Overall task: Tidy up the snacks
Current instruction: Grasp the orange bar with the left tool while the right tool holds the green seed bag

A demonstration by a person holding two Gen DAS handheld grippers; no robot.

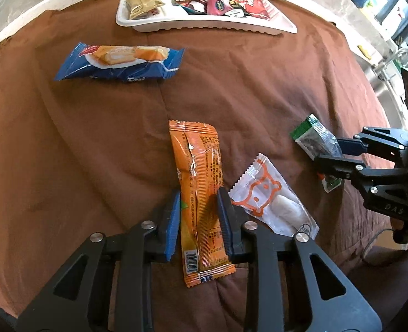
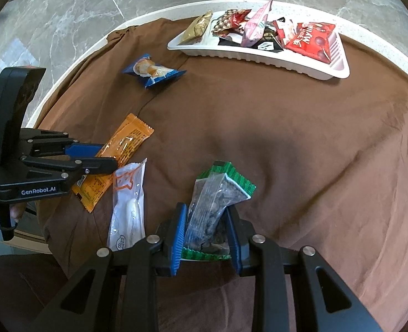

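Note:
My left gripper point(image 1: 199, 210) has its fingers on both sides of an orange snack packet point(image 1: 199, 193) that lies on the brown cloth; it also shows in the right wrist view point(image 2: 120, 152). My right gripper point(image 2: 206, 232) is shut on a green-edged clear packet of dark snacks point(image 2: 215, 207), also visible in the left wrist view point(image 1: 314, 141). A clear packet with an orange animal print point(image 1: 273, 196) lies between them. A blue cake packet point(image 1: 118, 62) lies further back. A white tray point(image 1: 204, 23) at the far edge holds several snack packets.
A brown cloth point(image 2: 287, 138) covers a round white table point(image 2: 73, 63). Grey marble floor lies beyond the table. A counter with items is at the far right in the left wrist view.

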